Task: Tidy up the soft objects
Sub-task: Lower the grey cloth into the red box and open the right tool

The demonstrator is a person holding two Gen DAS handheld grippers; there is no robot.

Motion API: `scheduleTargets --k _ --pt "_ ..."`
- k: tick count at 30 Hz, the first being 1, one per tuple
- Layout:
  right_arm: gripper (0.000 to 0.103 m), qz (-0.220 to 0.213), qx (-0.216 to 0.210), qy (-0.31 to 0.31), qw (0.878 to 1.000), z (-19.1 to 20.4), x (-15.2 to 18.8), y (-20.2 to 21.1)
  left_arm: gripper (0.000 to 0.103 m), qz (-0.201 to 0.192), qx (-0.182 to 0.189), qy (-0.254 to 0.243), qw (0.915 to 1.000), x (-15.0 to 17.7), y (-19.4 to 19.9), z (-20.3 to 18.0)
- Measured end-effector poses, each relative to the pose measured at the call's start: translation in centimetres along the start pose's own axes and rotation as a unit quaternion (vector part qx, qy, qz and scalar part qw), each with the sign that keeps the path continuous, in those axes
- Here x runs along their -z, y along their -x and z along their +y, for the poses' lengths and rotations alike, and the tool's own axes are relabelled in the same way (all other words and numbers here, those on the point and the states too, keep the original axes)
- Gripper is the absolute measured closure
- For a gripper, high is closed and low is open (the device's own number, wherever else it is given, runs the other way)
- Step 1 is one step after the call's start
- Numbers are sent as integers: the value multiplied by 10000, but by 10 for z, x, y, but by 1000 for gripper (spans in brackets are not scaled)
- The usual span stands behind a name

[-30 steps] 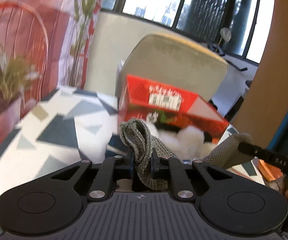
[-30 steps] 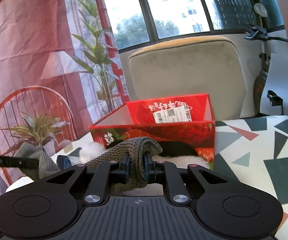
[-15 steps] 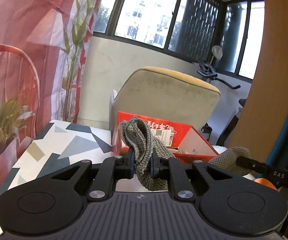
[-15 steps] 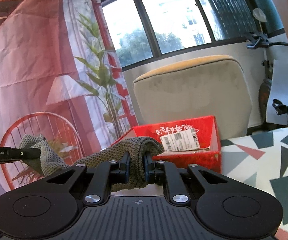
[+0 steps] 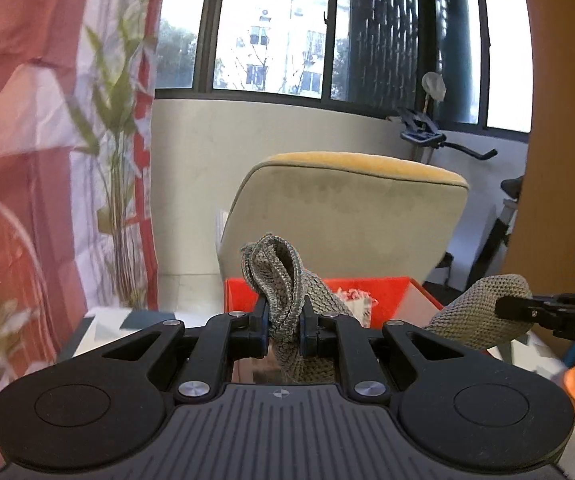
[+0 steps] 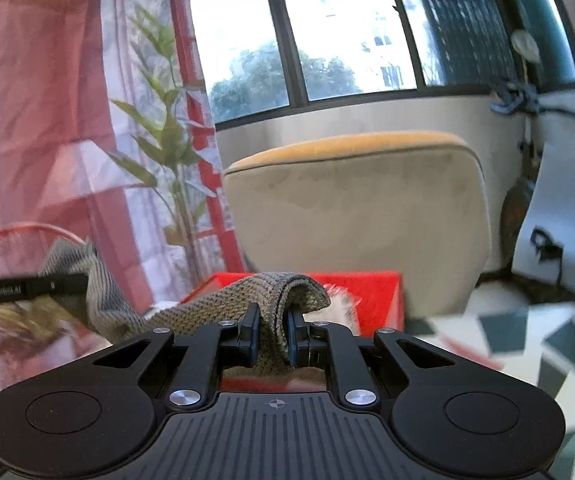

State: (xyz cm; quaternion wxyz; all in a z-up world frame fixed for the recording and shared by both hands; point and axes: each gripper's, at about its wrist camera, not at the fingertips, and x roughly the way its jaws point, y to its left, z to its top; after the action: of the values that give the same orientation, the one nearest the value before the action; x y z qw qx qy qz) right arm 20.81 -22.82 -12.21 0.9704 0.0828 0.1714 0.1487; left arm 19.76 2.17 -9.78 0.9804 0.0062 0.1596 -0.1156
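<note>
Knitted cloth hangs pinched between left hand-held gripper and right hand-held gripper; it risks slipping from either pinch, or snagging the red box below.

Showing a black left gripper: ribbed dark-grey deck with a small crosshair mark, round discs at both corners, angled link arms pinned with silver screws, blue-edged pads. Repeating the same build on the right gripper. Carrying white lettering along each slim black finger seen side-on.
</note>
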Motion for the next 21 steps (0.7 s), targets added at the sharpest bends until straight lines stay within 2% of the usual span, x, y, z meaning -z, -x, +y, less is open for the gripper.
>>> scheduleTargets --k 4,7,13,17,21 --pt "91 233 242 344 9988 -8 -14 -34 89 330 -20 -149 9993 -2 -37 -7" --pt "91 517 373 537 9965 -13 -18 -60 89 781 -21 -228 9967 5 -67 -9" --pt "91 1235 477 993 9862 -12 -8 -104 89 1746 348 -362 9834 21 -104 -7" --pt "91 1549 433 1208 9796 -4 1 -122 89 1993 521 -410 9777 26 -113 -5" --pt "91 1746 433 1075 9778 -2 7 -132 89 2222 549 -210 9732 27 -125 -2"
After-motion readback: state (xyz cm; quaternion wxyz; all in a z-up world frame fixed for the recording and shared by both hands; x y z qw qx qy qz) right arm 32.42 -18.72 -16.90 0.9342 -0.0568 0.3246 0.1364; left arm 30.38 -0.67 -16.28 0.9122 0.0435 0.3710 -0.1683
